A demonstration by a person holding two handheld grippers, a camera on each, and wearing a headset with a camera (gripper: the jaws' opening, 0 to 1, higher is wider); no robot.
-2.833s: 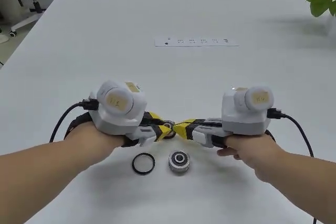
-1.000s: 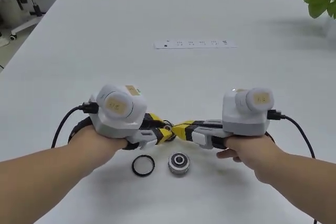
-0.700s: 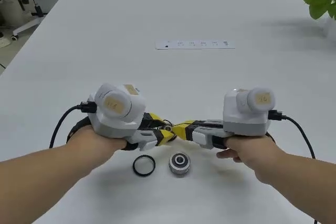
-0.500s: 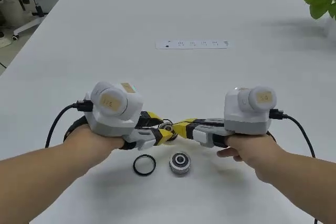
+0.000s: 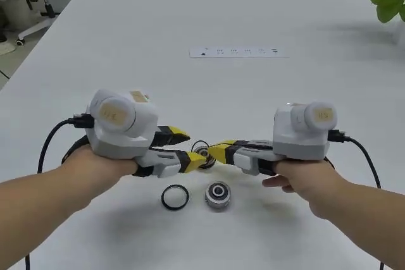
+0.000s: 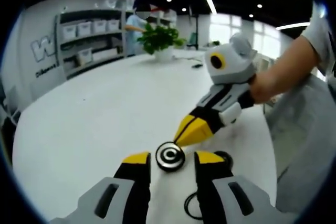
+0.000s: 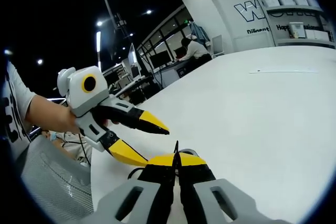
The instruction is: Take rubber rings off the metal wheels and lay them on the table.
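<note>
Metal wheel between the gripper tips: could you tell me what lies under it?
Just nearside of it on the white table, a loose black rubber ring and a bare metal wheel lie apart. The spot directly beneath is hidden by the jaws.

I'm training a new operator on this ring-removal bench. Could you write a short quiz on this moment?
1. True or false: the left hand-held gripper has its jaws apart.
2. How many rubber rings lie loose on the table?
3. What lies just right of that ring in the head view? A) a metal wheel B) a screwdriver C) a cup

Key: 1 true; 2 one; 3 A.
</note>
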